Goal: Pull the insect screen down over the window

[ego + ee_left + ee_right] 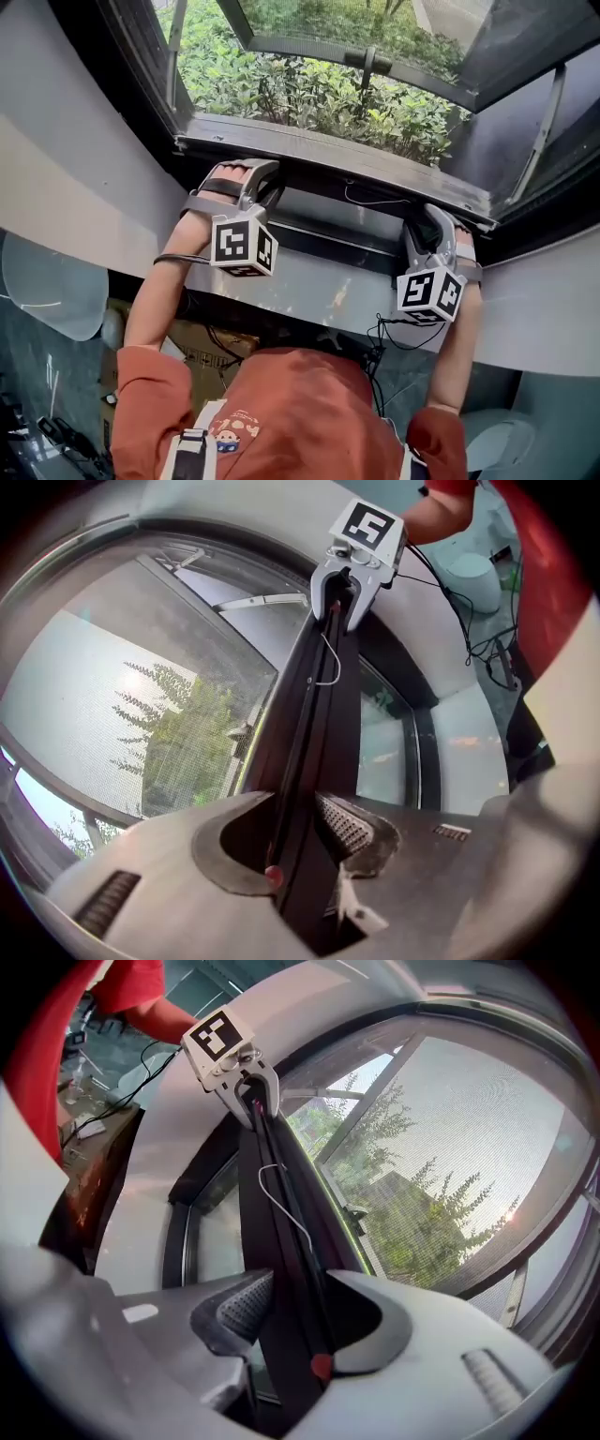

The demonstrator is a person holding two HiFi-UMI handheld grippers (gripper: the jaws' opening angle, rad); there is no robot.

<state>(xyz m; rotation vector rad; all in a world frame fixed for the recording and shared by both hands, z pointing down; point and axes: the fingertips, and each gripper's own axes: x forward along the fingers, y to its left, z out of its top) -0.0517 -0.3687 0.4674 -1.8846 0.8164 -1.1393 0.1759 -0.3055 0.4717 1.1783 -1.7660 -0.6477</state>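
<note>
One grey mesh (487,1138), slim black bar (281,1269)

Left gripper (305,850): jaws clamped on the dark screen bar (314,724). Bar runs up to the right gripper (339,607), which also clasps it. White cord (330,663) loops on the bar. Mesh (141,714) at left, trees (183,742) behind.
</note>
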